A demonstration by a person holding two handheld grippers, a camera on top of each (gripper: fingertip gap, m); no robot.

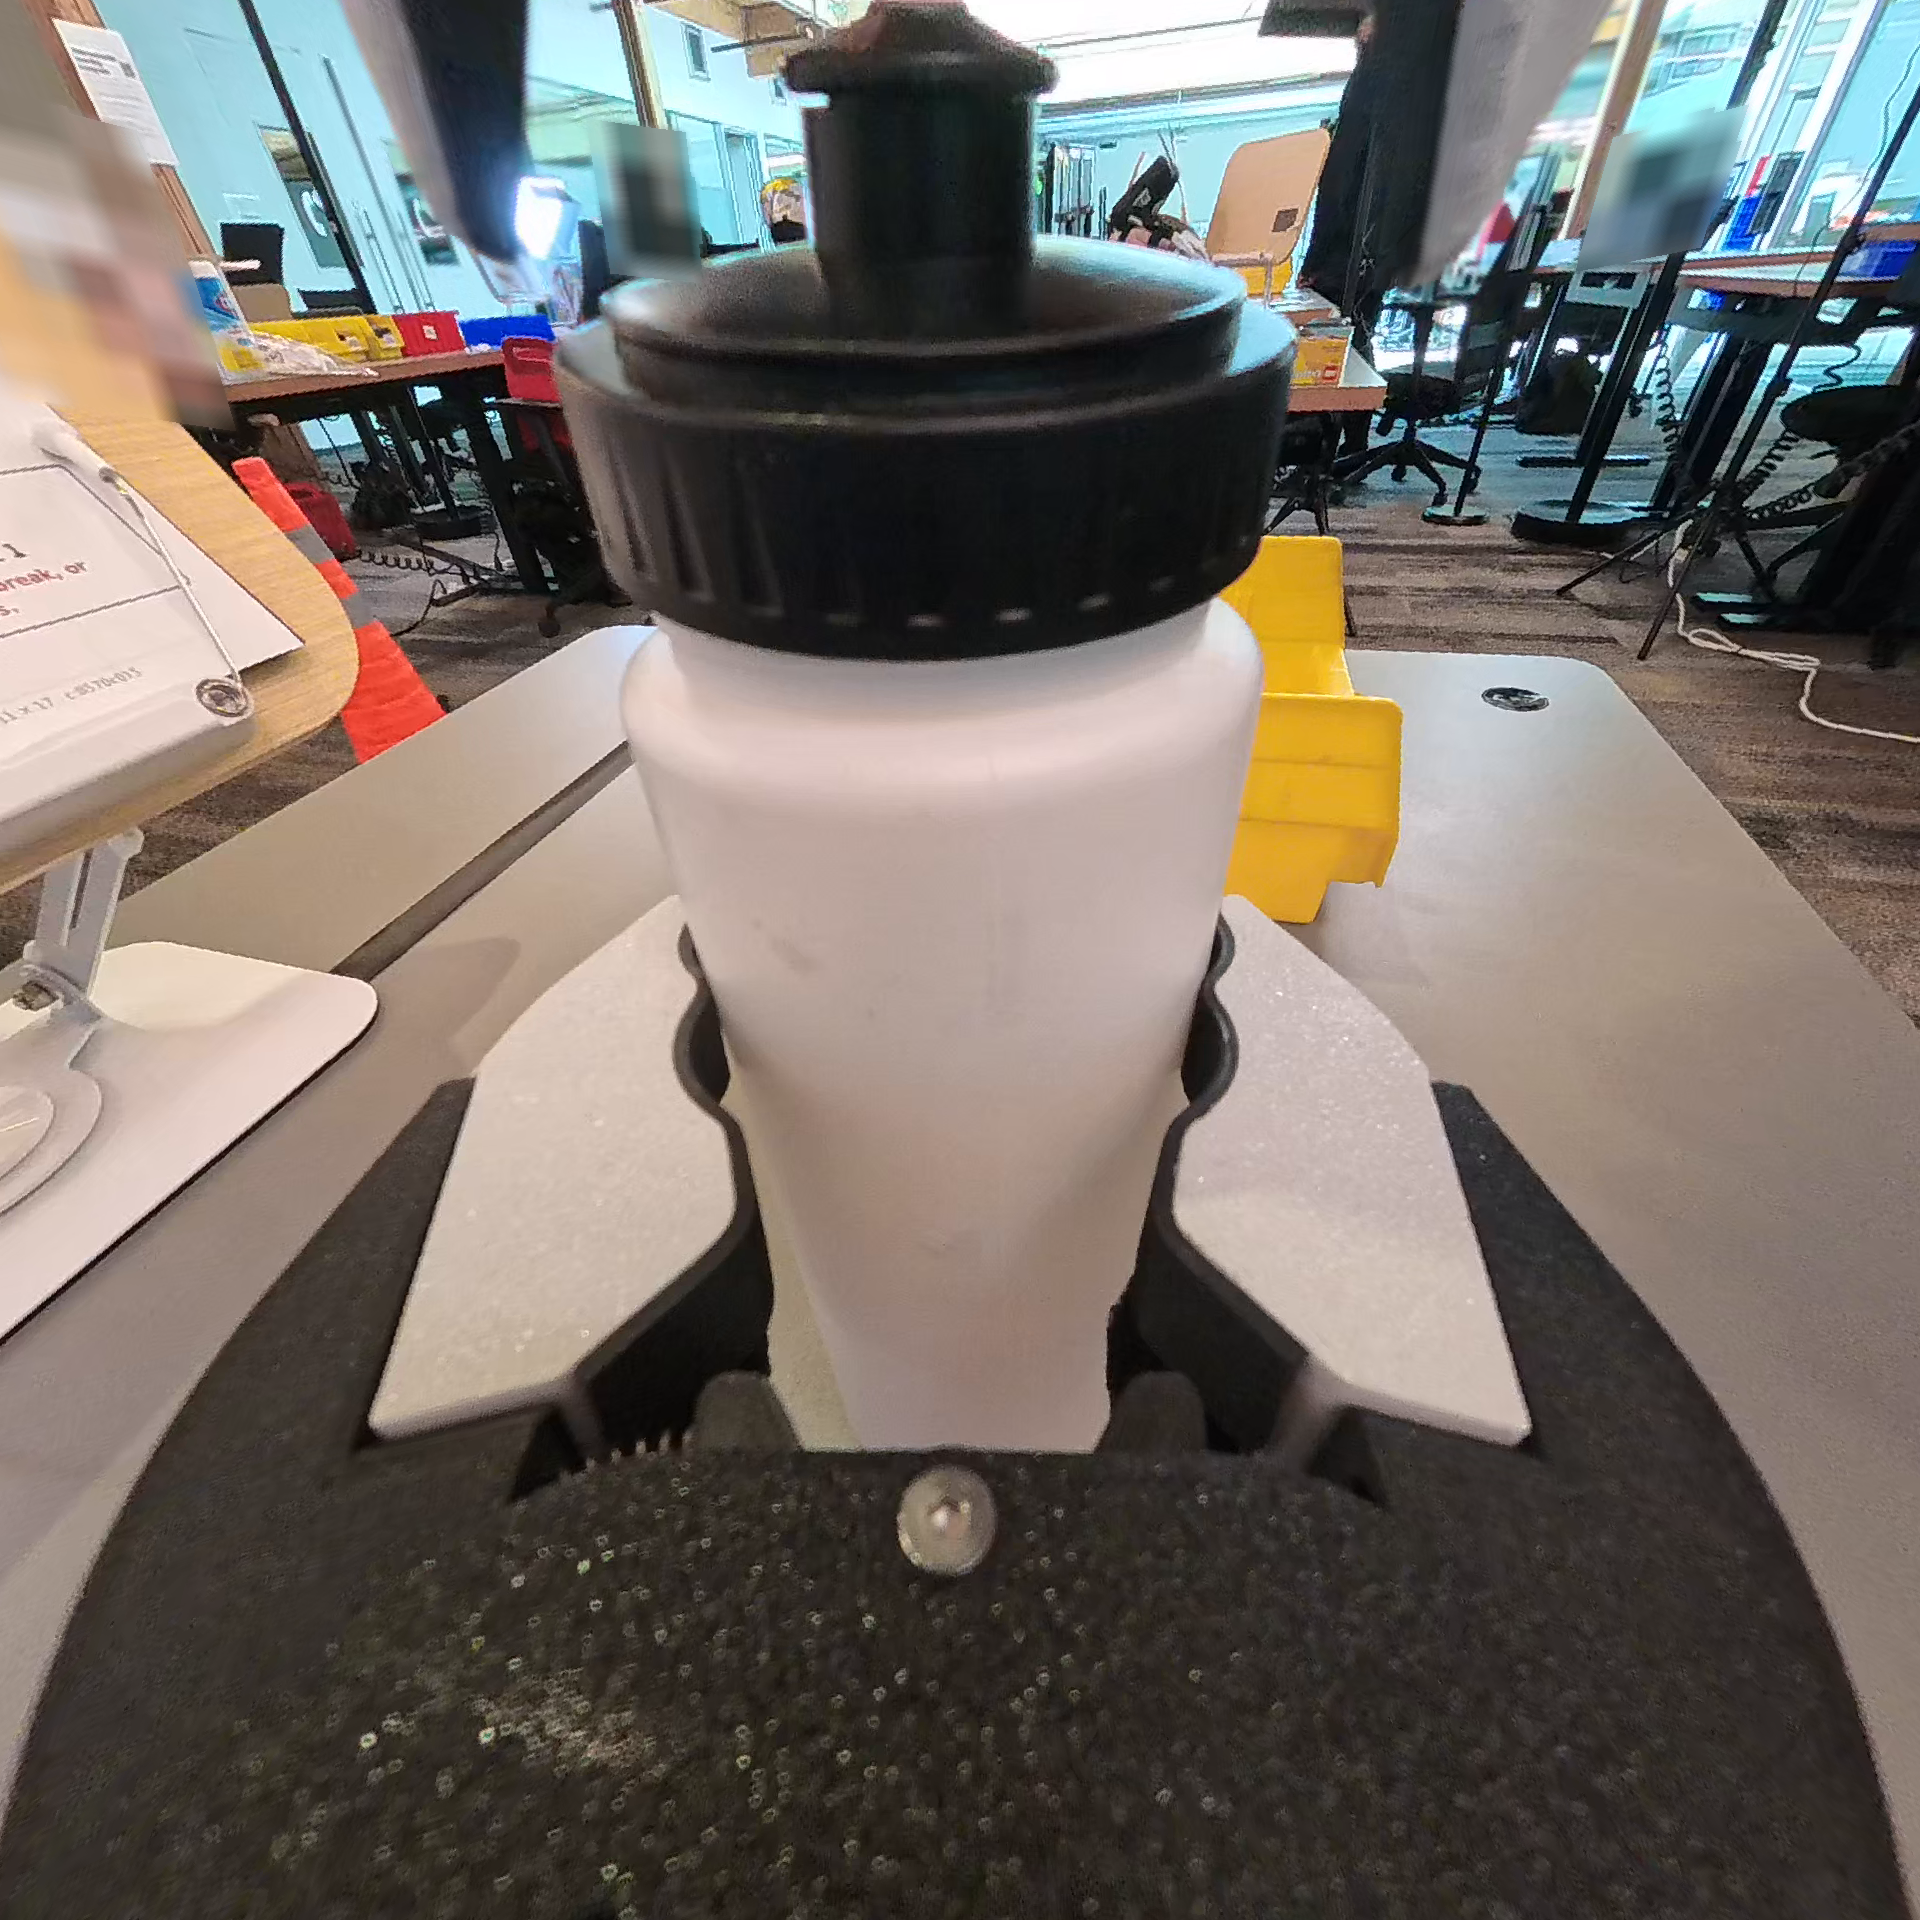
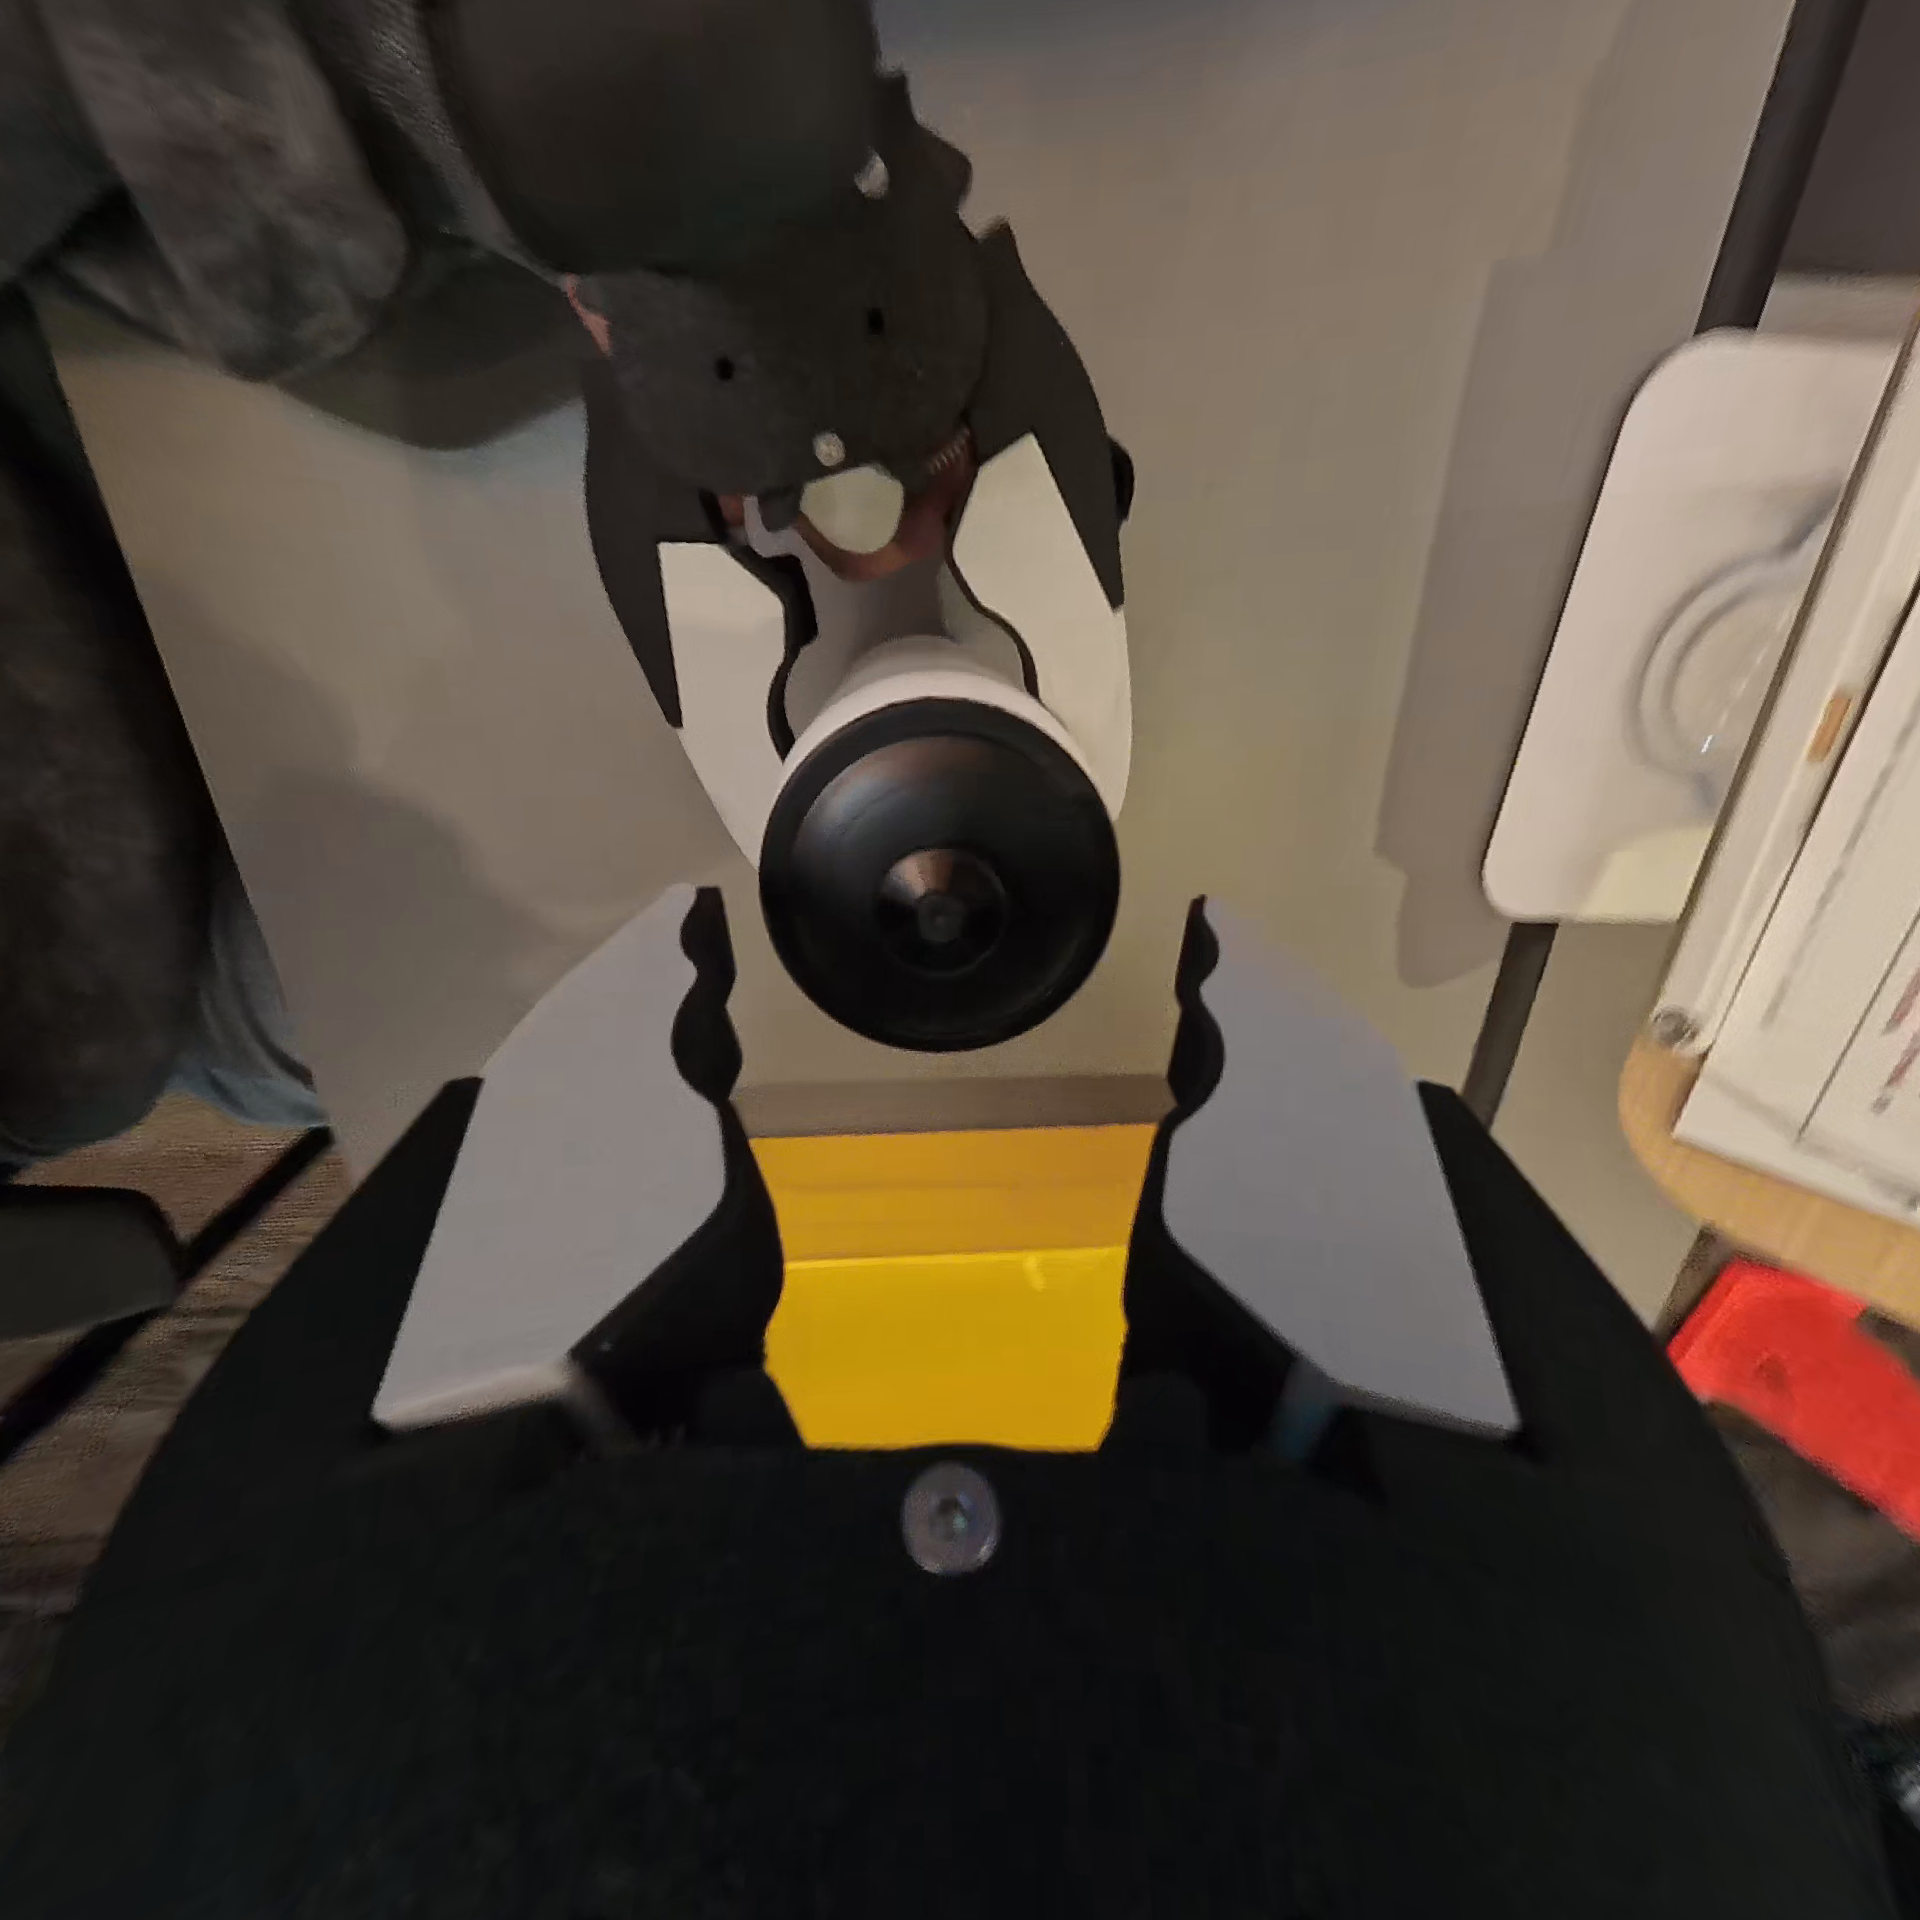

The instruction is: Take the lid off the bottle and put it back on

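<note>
Table [image 1: 1621, 935] comes first, a grey top under everything, and I place the rest by the bottle [image 1: 956, 935] that stands upright above it. Behind the bottle, toward the far edge, sits a yellow bin [image 1: 1314, 769]; off to its left a white stand [image 1: 156, 1049] holds some papers. The bottle itself is white plastic, and my left gripper [image 1: 956, 1039] pinches its body, one finger pressed on each side, well below the cap. On top sits the lid [image 1: 925, 457], black with a ribbed skirt and a spout, seated down on the neck with no gap that I can see. My right gripper [image 2: 951, 977] looks straight down from above the lid, its fingers spread and holding nothing, the lid just past its tips and not yet between them. I judge this to be the reach for the lid, with the unscrewing not begun. Next I should bring the right fingers down around the ribbed skirt, close firmly, and twist while the left keeps the bottle from turning.
</note>
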